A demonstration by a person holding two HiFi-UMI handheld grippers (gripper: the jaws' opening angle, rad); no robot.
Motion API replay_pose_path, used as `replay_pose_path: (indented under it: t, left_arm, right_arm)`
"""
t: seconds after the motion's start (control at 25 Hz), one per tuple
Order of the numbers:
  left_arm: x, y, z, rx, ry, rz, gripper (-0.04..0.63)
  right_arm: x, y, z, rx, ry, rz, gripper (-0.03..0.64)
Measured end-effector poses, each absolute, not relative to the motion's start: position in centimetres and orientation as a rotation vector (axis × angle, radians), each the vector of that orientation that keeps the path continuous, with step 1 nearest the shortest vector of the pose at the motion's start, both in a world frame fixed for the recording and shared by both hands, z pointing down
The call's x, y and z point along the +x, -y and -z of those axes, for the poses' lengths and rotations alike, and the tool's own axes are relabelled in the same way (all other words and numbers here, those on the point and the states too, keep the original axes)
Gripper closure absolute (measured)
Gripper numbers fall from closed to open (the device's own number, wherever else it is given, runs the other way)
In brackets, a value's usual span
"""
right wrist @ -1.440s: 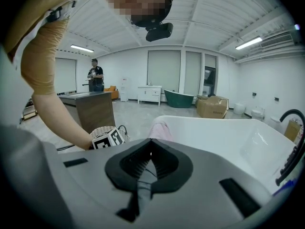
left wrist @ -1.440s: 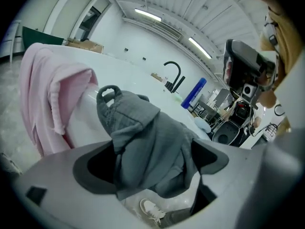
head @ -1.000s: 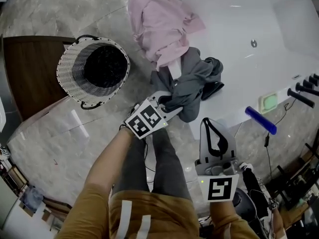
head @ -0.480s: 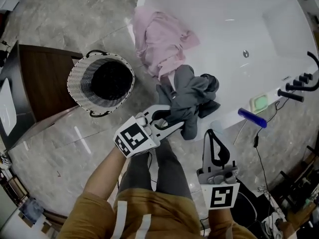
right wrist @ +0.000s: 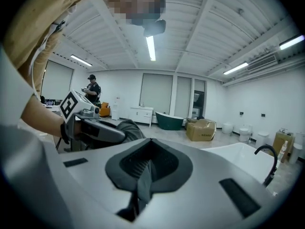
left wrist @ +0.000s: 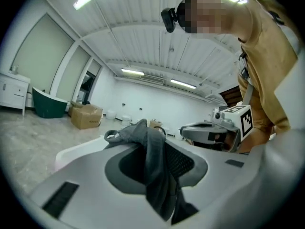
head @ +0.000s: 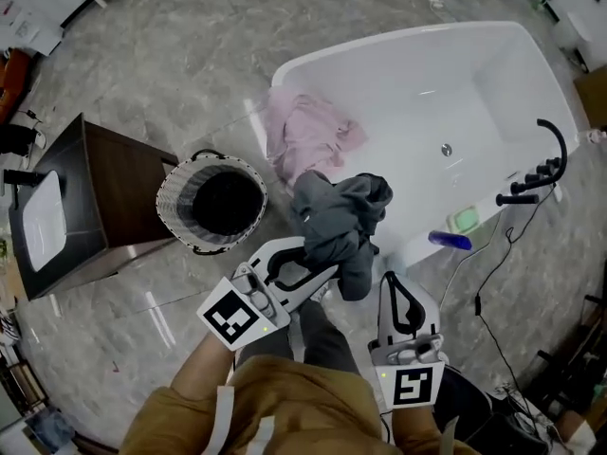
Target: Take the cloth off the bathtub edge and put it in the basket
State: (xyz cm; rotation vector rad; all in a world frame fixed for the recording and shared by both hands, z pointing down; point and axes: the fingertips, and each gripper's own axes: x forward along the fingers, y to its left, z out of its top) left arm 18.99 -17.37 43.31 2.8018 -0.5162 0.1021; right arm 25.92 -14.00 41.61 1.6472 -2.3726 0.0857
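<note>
A grey cloth (head: pixel 337 218) hangs bunched from my left gripper (head: pixel 325 271), lifted clear of the white bathtub's rim (head: pixel 379 45). In the left gripper view the cloth (left wrist: pixel 152 166) drapes between the jaws of the left gripper (left wrist: pixel 159 175), which is shut on it. A pink cloth (head: pixel 308 136) still lies over the tub's near edge. The round woven basket (head: pixel 175 183) stands on the floor left of the cloth, its dark inside showing. My right gripper (head: pixel 398 297) is low beside my legs, shut, nothing in it; its own view shows the pads of the right gripper (right wrist: pixel 143 175) together.
A dark wooden cabinet (head: pixel 114 192) with a white basin (head: pixel 43 221) stands left of the basket. On the tub's right end are a black faucet (head: pixel 542 164), a green soap (head: pixel 465 219) and a blue bottle (head: pixel 448 241). The person's legs are below the grippers.
The grey cloth has come up off the tub edge, held in the left gripper, and the pink cloth stayed. The head view has pulled back and higher. The right gripper has barely moved.
</note>
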Motion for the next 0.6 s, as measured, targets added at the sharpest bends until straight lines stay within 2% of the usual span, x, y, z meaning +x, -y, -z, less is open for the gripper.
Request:
replay_pose_path:
  t: [0.6]
  left_arm:
    - [12.9,15.8,-28.1,2.937,0.901,0.027,0.476]
  right_arm:
    - [24.4,13.5,-29.9,1.649,2.487,0.204,0.611]
